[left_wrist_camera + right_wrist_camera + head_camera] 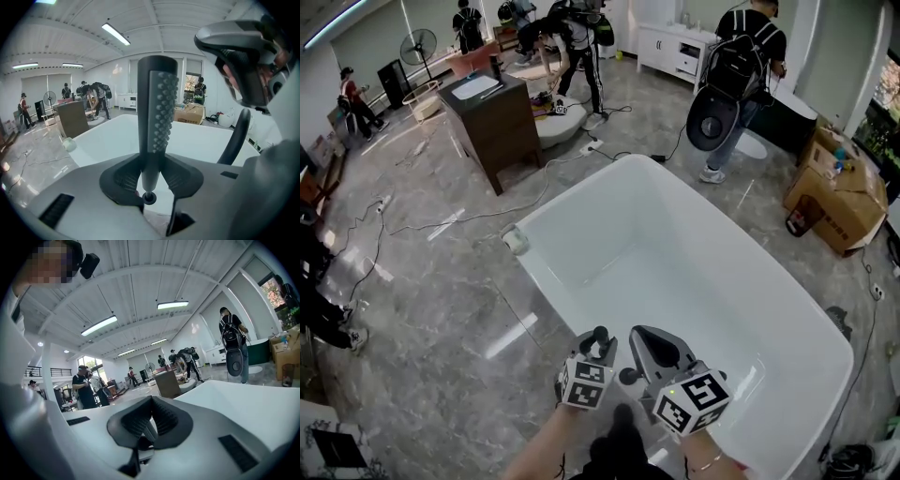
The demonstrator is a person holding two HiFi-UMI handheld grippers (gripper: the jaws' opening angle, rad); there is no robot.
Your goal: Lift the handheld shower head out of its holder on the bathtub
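The left gripper (150,182) has its fingers (123,178) clenched on the narrow stem of the shower head (158,108). The head stands upright between them, a low hold that probably keeps it steady as it comes clear, and since no holder shows near the fingers I judge it already out. The right gripper (149,430) sits just beside, its fingers (131,423) closed together on nothing, apparently spare, and beyond both pairs of fingers lies the white tub (581,199), with nothing in it that I can see.
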